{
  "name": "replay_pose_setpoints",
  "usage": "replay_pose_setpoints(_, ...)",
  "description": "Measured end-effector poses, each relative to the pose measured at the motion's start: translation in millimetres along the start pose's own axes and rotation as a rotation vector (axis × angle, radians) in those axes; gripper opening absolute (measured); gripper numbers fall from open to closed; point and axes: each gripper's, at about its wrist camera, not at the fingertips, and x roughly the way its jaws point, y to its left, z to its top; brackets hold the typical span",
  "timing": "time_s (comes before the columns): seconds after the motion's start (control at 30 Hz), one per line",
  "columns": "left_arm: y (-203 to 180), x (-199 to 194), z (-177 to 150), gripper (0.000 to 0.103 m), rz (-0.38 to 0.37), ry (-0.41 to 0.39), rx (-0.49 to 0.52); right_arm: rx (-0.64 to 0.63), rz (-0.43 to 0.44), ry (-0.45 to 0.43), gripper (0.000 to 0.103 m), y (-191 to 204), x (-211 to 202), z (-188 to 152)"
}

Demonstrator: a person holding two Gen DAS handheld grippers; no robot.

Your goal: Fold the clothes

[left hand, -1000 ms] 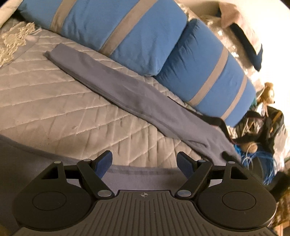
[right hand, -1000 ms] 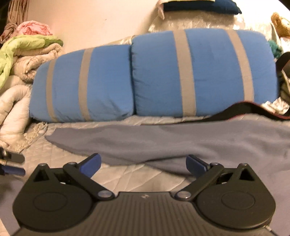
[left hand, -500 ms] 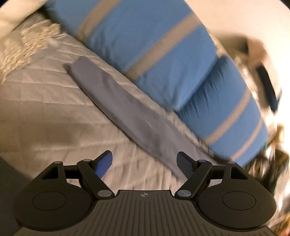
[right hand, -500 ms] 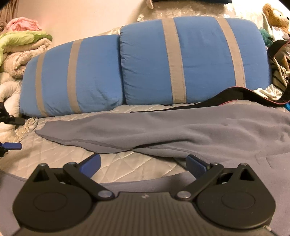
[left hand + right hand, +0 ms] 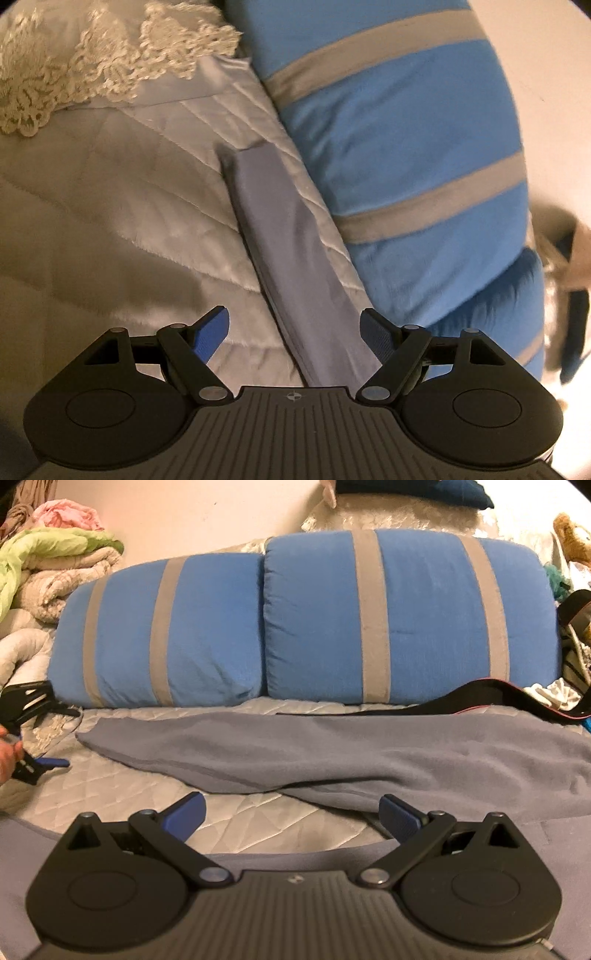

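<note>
A grey-blue long-sleeved garment [image 5: 369, 753] lies spread on the quilted bedspread [image 5: 122, 794]. Its long sleeve [image 5: 284, 236] stretches away from my left gripper [image 5: 295, 334] toward a cuff end [image 5: 255, 155] beside the blue pillow. The left gripper hangs open above the sleeve, the cloth passing under its right finger, nothing pinched. It also shows at the left edge of the right wrist view as the left gripper [image 5: 33, 734], near the cuff [image 5: 92, 738], with a hand behind it. My right gripper [image 5: 291, 814] stands open over the bedspread, just short of the garment's folded edge.
Two blue pillows with grey stripes [image 5: 295, 620] line the far side of the bed. A lace-edged cloth [image 5: 92, 74] lies at the upper left. Bundled blankets [image 5: 48, 565] pile at the left, a black strap [image 5: 480, 698] and a plush toy [image 5: 572, 539] at the right.
The left gripper has swung toward the sleeve's cuff end and rolled, so the sleeve now runs straight ahead of it instead of slanting. The right gripper has stayed in place.
</note>
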Motion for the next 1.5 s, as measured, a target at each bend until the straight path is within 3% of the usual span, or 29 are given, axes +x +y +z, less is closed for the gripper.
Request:
replay_pose_setpoints(0.13,5,11,5,0.077,-0.022,0.02,-0.079,-0.02,0.011,0.022,0.103,5,5,-2)
replay_pose_setpoints(0.3,8,23,7,0.077,-0.024,0.033,-0.104,-0.056,0.023,0.01,0.103,10,2,-2)
replay_pose_setpoints(0.7,3,38,11,0.077,-0.019,-0.001,-0.092,-0.079,0.061,-0.008,0.103,16,-5,1)
replay_pose_setpoints(1.2,5,57,22,0.075,-0.033,-0.05,-0.228,-0.031,0.046,0.007,0.103,7,-2,2)
replay_pose_setpoints(1.43,27,61,32,0.041,-0.066,-0.021,-0.371,-0.03,0.049,0.011,0.103,6,-1,1)
replay_pose_setpoints(1.5,32,61,33,0.038,-0.077,-0.015,-0.378,-0.022,0.05,0.019,0.103,5,0,1)
